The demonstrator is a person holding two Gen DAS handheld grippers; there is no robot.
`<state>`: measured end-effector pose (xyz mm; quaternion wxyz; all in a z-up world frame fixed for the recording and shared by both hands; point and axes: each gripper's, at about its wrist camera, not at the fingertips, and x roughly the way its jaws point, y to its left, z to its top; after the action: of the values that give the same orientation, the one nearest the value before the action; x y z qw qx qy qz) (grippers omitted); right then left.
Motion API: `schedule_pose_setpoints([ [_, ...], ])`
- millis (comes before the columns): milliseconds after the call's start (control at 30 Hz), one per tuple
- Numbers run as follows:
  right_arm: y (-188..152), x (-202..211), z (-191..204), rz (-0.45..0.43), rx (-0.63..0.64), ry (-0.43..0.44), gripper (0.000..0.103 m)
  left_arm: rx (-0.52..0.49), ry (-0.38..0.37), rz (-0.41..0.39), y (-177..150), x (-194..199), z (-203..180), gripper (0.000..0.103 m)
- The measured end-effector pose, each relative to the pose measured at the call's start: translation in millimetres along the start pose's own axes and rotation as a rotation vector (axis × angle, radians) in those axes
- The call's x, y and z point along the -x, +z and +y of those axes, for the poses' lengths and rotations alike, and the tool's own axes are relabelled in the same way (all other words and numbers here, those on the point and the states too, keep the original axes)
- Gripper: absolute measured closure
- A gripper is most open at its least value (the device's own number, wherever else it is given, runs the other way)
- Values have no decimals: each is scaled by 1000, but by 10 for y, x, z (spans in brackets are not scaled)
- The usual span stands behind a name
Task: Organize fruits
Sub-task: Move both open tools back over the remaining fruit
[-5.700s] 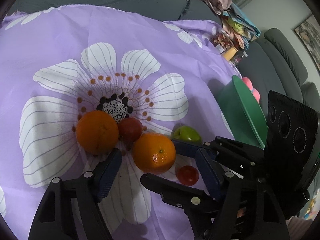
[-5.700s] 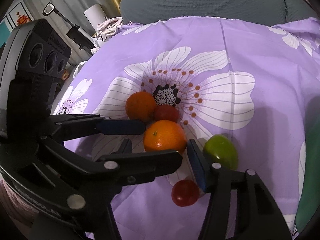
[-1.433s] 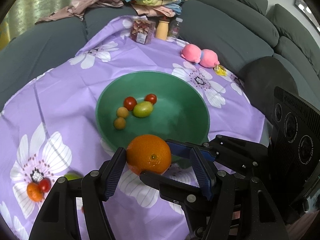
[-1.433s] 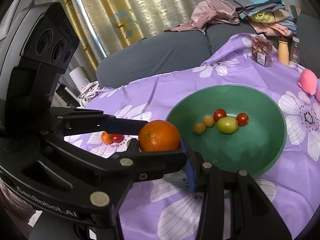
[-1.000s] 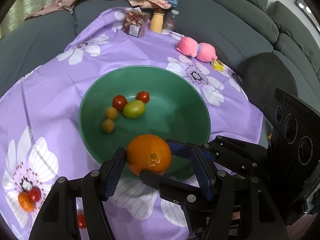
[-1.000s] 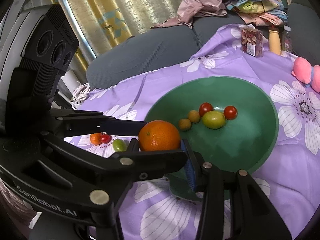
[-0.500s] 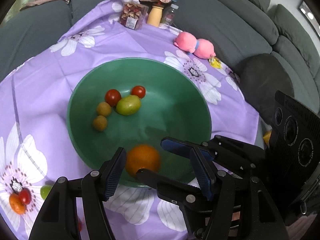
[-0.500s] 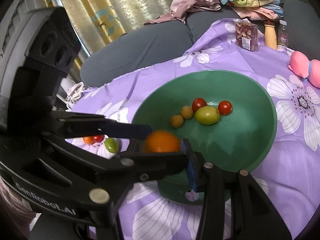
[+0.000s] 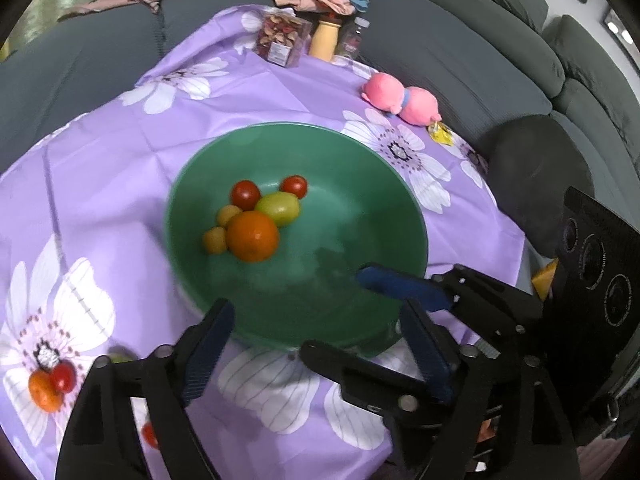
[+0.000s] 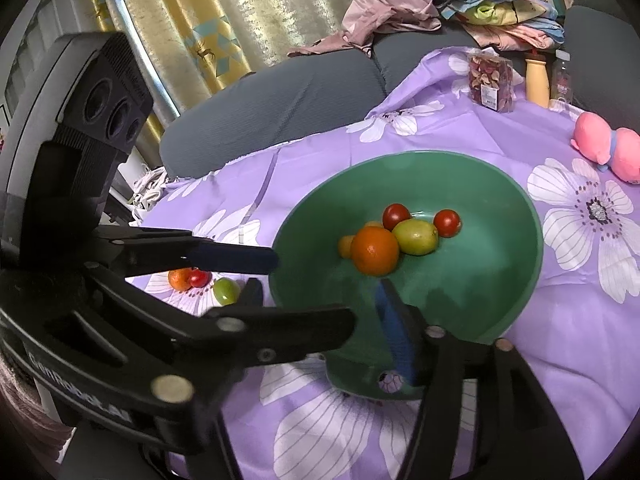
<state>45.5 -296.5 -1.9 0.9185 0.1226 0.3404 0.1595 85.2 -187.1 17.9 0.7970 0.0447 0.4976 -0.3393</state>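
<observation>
- Fingers of left gripper (image 9: 316, 344) spread wide, holding nothing; blue pads sit at lower centre of left wrist view, over near rim of green bowl (image 9: 360, 168).
- Right gripper (image 10: 324, 300) likewise released and empty; one blue-padded finger crosses from left at mid-frame, the other rises at lower centre over bowl's near wall.
- Orange (image 9: 253, 236) lies inside bowl, left of centre, touching green fruit (image 9: 280, 209) and two small yellow fruits (image 9: 215, 240); two cherry tomatoes (image 9: 245, 195) just behind.
- Outside the bowl, lower left on purple flowered cloth (image 9: 120, 152): second orange (image 9: 42, 394) touching a red tomato (image 9: 63, 376); a green fruit just beside, partly hidden by gripper frame.
- Far side of cloth, top of frame: dried-flower packet (image 9: 282, 40), tan bottle (image 9: 326, 42); pink plush toy (image 9: 400, 98) upper right.
- Grey sofa (image 9: 460, 52) surrounds; heap of clothes along top edge.
</observation>
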Motion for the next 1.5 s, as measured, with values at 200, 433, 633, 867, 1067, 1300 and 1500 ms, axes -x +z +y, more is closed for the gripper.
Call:
schedule_pose_setpoints([
  [200, -32, 85, 128, 0, 26, -16, 33, 42, 70, -54, -118, 258, 123, 8],
  [433, -77, 216, 292, -4, 52, -9, 26, 129, 81, -113, -324, 586, 396, 7],
  [633, -107, 299, 439, -2, 84, -12, 25, 206, 108, -131, -608, 781, 635, 7],
  [867, -167, 334, 583, 14, 110, -8, 24, 323, 156, -162, -990, 1022, 954, 7],
  [1067, -224, 231, 816, 57, 156, 29, 24, 425, 191, -180, -1362, 1185, 1240, 7],
  [1300, -318, 92, 1044, 112, 203, 53, 24, 478, 180, -165, -1642, 1183, 1388, 7],
  [1500, -403, -63, 1146, 168, 222, 52, 24, 475, 147, -130, -1726, 1063, 1394, 7],
])
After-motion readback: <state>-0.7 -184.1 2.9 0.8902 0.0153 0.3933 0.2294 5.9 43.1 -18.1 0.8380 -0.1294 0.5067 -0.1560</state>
